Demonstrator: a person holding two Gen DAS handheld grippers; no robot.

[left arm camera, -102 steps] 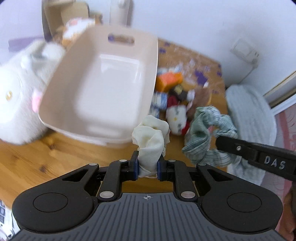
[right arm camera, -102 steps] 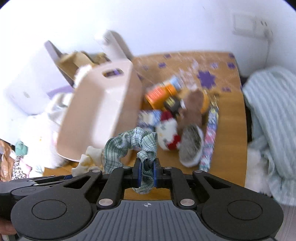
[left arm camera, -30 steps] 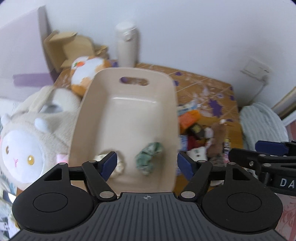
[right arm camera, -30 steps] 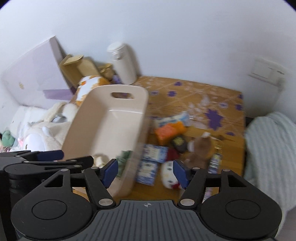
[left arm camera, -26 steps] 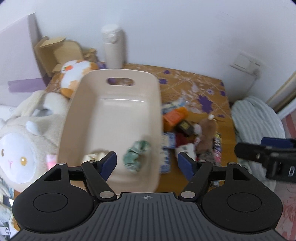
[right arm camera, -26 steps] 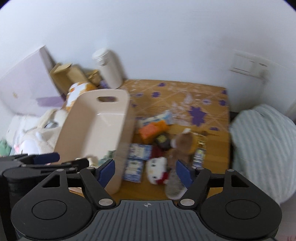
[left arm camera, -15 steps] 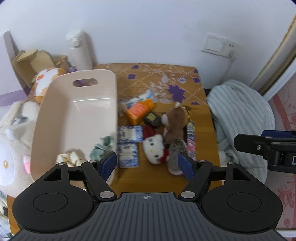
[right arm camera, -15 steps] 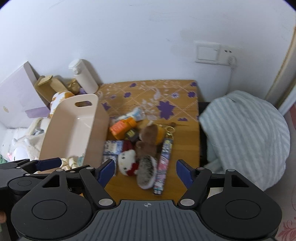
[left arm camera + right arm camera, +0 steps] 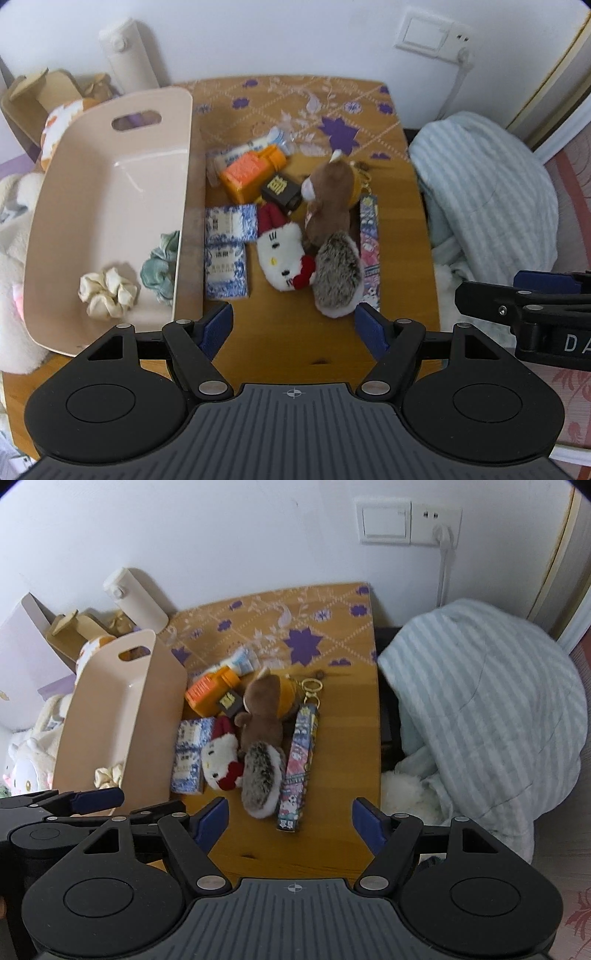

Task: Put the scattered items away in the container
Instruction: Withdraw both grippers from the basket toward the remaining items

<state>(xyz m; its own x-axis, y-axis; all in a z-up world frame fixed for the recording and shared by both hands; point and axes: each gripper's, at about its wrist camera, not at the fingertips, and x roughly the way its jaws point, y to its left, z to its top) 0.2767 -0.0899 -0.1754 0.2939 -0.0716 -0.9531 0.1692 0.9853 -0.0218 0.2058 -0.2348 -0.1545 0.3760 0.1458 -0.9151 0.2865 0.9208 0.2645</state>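
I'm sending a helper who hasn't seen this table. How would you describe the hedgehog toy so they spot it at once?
Start at the beige bin on the wooden table, then look at the pile of small things to its right. At the pile's near end, beside the white cat plush with a red bow, lies the hedgehog toy. It alone has bristly grey-brown fur with a white rim.

Wooden table [image 9: 295, 343] with the bin and the loose things on it

We see the beige bin [image 9: 110, 192] standing on its left part; beside it lie two blue-and-white packets [image 9: 227, 251], an orange bottle [image 9: 251, 173], a white tube [image 9: 255, 146], a small dark box [image 9: 280, 190], a white cat plush [image 9: 282, 258], a brown squirrel plush [image 9: 332, 206] and a patterned strap [image 9: 370, 251]. A floral mat [image 9: 295, 99] covers the far end.
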